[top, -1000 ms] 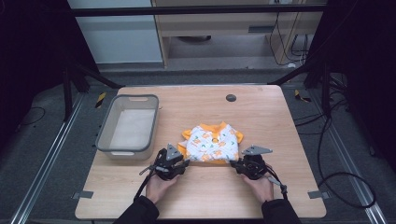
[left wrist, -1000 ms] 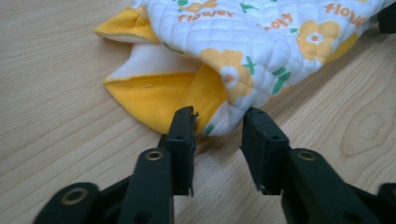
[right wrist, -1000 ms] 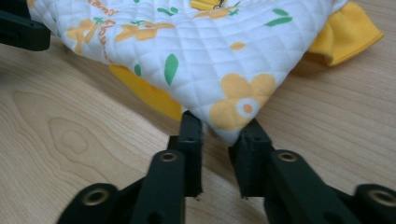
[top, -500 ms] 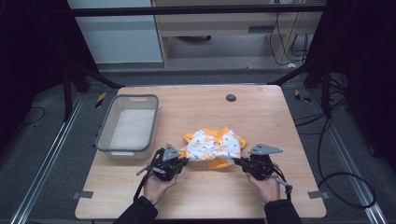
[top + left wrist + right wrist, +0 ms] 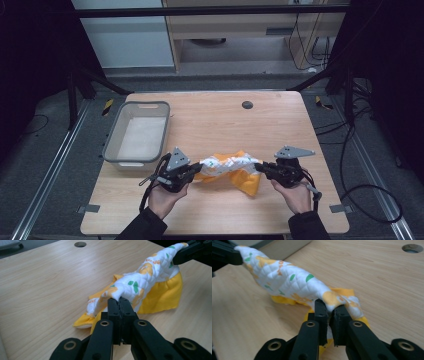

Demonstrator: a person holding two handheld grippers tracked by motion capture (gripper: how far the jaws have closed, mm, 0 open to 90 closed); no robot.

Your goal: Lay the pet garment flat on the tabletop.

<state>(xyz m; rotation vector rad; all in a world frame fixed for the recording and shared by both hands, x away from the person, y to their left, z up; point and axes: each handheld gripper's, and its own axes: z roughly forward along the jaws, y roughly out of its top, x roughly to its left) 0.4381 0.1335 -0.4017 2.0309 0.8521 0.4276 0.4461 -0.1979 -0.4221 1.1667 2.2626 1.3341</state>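
Note:
A quilted white cloth with orange and green print and a yellow underside hangs stretched between my two grippers, just above the table's near half. My left gripper is shut on its left end; in the left gripper view the jaws pinch a bunched corner of the cloth. My right gripper grips the other end; its jaws have just been opening a little, with cloth still pinched between the pads. A yellow fold droops below toward the wood.
A grey plastic bin stands on the wooden table at the left, close to my left hand. A round cable hole sits near the table's far edge. Dark floor, rails and cables surround the table.
Both grippers have risen and moved slightly apart, lifting the cloth from lying spread flat on the table into a stretched band between them.

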